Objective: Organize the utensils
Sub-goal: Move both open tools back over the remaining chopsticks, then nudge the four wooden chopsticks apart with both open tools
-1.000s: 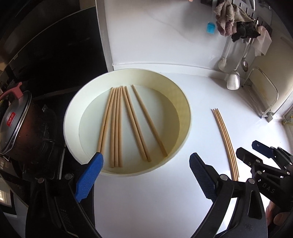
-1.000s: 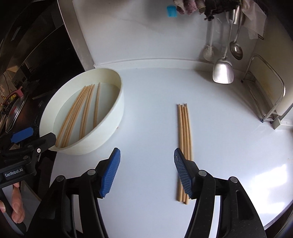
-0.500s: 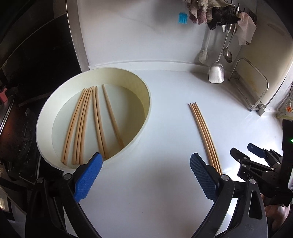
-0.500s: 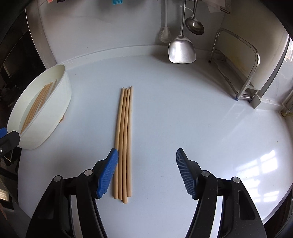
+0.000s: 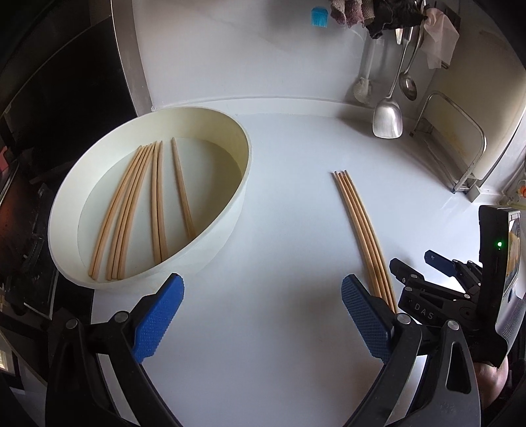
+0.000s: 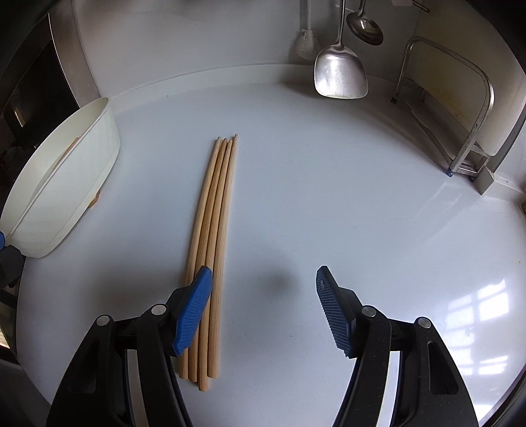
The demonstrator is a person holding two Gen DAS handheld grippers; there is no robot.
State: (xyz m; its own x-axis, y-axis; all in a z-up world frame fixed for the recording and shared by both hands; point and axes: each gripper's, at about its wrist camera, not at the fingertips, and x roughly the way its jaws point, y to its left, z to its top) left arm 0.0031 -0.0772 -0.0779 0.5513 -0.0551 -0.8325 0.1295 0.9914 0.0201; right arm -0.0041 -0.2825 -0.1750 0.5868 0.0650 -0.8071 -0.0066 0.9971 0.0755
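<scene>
Since a second ago both views have swung rightward and dropped: the round cream bowl has slid toward the left edge of each wrist view, and the bundle of four pale wooden chopsticks on the glossy white counter now lies under the right gripper's left pad instead of beside its right one. Right gripper: blue ribbed pads on black arms, standing well apart, nothing between them; the left pad overlaps the bundle in view, contact cannot be told. Left gripper: same build, pads wide apart over bare counter, empty. The four chopsticks lie side by side, touching, round in section with tapered far tips. More chopsticks of the same wood rest flat inside the smooth, straight-walled bowl. At the back wall hang a brushed-metal spatula and ladle; a bent metal rack stands at right.
</scene>
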